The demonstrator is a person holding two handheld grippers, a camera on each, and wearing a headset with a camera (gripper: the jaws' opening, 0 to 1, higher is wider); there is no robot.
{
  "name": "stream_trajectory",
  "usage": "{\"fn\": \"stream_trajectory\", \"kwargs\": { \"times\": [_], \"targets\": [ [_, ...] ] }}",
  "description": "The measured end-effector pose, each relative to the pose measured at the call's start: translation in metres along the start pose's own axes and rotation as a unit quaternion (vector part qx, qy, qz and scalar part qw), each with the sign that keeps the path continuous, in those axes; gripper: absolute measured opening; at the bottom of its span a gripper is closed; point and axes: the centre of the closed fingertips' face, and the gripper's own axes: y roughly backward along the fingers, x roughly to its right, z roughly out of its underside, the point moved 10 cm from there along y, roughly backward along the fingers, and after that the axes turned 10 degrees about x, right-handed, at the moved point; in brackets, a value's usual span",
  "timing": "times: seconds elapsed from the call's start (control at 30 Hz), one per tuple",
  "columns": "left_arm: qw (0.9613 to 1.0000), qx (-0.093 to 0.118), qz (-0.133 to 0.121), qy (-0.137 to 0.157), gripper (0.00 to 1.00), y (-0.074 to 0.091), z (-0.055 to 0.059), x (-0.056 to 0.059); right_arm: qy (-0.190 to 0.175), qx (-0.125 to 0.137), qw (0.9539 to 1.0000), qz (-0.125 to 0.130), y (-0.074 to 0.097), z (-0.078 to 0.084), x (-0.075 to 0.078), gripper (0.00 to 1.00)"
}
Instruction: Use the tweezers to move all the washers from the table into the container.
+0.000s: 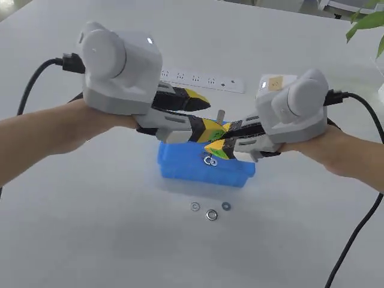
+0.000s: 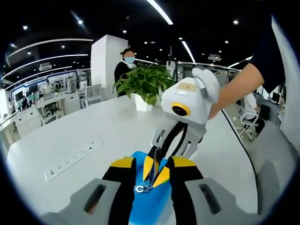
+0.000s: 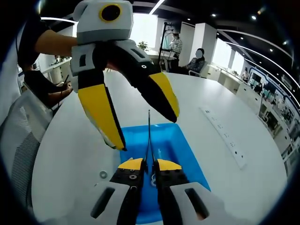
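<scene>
A blue container (image 1: 180,168) sits mid-table with a few washers (image 1: 209,160) inside. Three washers (image 1: 211,214) lie on the white table just in front of it. My right gripper (image 3: 149,164) is shut on thin black tweezers (image 3: 149,136), whose tips point down over the container (image 3: 171,140). My left gripper (image 1: 203,114) hovers open above the container, facing the right gripper (image 1: 214,147), with nothing between its jaws. In the left gripper view the tweezers (image 2: 152,174) end just above washers (image 2: 143,188) in the container. One loose washer (image 3: 103,174) lies left of the container.
A white power strip (image 1: 201,80) lies on the table behind the container. A potted plant (image 1: 366,24) stands at the far right corner. Black cables trail from both grippers. People stand in the office beyond the table.
</scene>
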Motion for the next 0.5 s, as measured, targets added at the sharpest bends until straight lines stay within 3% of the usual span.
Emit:
{"fn": "stream_trajectory", "kwargs": {
  "times": [0.13, 0.2, 0.4, 0.5],
  "targets": [
    [0.9997, -0.003, 0.025, 0.002, 0.24, -0.006, -0.0011, 0.0037, 0.0, 0.001, 1.0, -0.001, -0.0003, 0.0003, 0.0008, 0.1],
    [0.9995, -0.009, 0.028, -0.013, 0.21, -0.0074, -0.001, 0.0042, 0.001, 0.001, 1.0, -0.003, -0.0002, 0.0003, 0.0005, 0.1],
    [0.9991, -0.012, 0.038, -0.014, 0.13, -0.0077, -0.0022, 0.0051, 0.0, 0.001, 1.0, -0.008, 0.0008, 0.0015, -0.0009, 0.1],
    [0.9988, -0.016, 0.037, -0.029, 0.08, -0.0068, -0.0037, 0.0051, 0.0, 0.0, 0.9999, -0.011, 0.0017, 0.0026, -0.0014, 0.1]
  ]
}}
